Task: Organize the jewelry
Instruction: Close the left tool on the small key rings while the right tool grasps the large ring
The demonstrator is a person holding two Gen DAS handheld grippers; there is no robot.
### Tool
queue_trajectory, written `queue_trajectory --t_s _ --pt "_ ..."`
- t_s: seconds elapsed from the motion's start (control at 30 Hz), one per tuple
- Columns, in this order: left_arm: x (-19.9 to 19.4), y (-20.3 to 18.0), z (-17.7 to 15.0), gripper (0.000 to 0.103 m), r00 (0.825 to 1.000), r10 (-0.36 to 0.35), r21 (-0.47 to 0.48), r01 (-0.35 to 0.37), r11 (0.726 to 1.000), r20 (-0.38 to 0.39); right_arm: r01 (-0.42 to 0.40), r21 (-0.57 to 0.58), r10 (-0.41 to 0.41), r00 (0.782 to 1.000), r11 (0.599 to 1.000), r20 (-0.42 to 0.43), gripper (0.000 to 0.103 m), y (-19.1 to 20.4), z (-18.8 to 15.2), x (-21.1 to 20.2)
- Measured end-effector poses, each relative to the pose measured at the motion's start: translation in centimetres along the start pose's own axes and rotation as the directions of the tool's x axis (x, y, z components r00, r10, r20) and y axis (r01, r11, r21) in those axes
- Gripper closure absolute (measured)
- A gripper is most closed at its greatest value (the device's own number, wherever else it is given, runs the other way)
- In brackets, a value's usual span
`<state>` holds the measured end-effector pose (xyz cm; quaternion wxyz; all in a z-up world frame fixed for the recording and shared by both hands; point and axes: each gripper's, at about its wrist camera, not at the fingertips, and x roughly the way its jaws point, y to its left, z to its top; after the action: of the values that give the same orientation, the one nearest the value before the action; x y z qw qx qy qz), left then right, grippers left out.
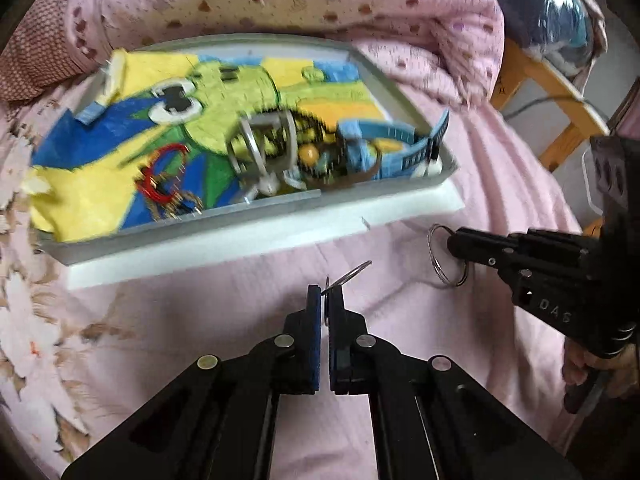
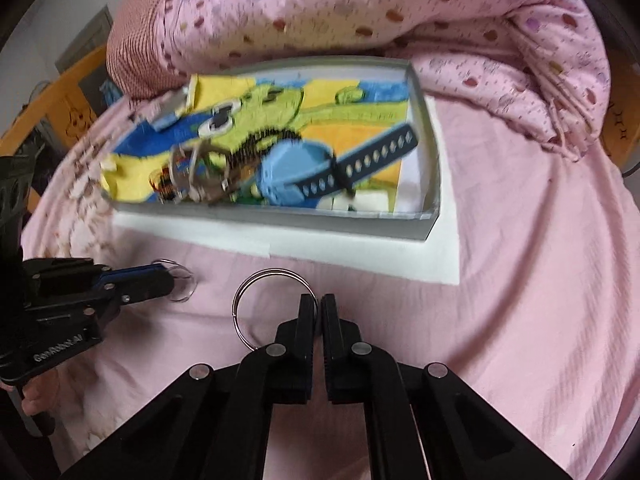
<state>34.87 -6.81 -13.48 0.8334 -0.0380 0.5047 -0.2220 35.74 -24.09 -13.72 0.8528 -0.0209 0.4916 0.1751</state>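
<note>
A grey tray [image 1: 280, 201] [image 2: 280, 216] lined with a bright cartoon cloth lies on the pink bedsheet. Inside it are silver bangles [image 1: 260, 144] [image 2: 196, 172], a blue watch [image 1: 360, 148] [image 2: 292, 176] and a red bracelet [image 1: 160, 176] with gold chain. In front of the tray, my left gripper [image 1: 326, 296] [image 2: 170, 280] is shut on a thin silver ring [image 1: 354, 270] [image 2: 192, 284]. To its right, my right gripper [image 2: 319, 304] [image 1: 452, 244] is shut on a larger silver ring [image 2: 236, 308] [image 1: 432, 258]. Both rings hang just above the sheet.
The tray rests on a white foam board [image 1: 240, 252] [image 2: 360, 256]. A rolled pink quilt [image 1: 280, 0] [image 2: 360, 8] rises behind it. A wooden frame [image 1: 536, 76] stands at the far right. A person's hand [image 1: 580, 364] [image 2: 36, 396] grips each tool.
</note>
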Motion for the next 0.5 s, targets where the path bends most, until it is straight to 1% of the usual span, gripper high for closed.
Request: queue_trajectory --t_s 0.13,0.17,0.2,0.27,0.4,0.5 --pt "-3.1 0.1 1.0 0.102 0.996 -0.009 -0.024 0.011 1.000 0.085 -0.014 0.026 0.012 0.998 1.000 0.064 0.099 0.0 0.7 -1.2" --pt "-3.8 0.2 1.3 0.102 0.994 -0.014 -0.029 0.017 0.999 0.106 -0.013 0.029 0.011 0.998 0.999 0.065 0.099 0.1 1.0 -1.3" --pt "-4.5 0.3 1.5 0.102 0.992 -0.016 -0.034 0.021 0.999 0.129 -0.014 0.032 0.012 0.998 0.999 0.065 0.102 0.1 1.1 -1.4" --pt "-5.3 0.5 2.0 0.102 0.988 -0.020 -0.046 0.028 0.999 0.154 -0.027 0.039 0.023 0.996 0.999 0.091 0.102 0.4 1.5 -2.2" --pt "-5.8 1.2 2.7 0.102 0.984 -0.023 -0.076 0.037 0.996 0.175 -0.031 0.022 0.028 0.990 0.999 0.139 0.102 1.2 2.3 -3.7" --pt "-5.9 1.8 2.9 0.102 0.984 -0.016 -0.098 0.033 0.995 0.176 -0.034 0.010 0.032 0.990 0.999 0.139 0.102 1.8 2.7 -3.6"
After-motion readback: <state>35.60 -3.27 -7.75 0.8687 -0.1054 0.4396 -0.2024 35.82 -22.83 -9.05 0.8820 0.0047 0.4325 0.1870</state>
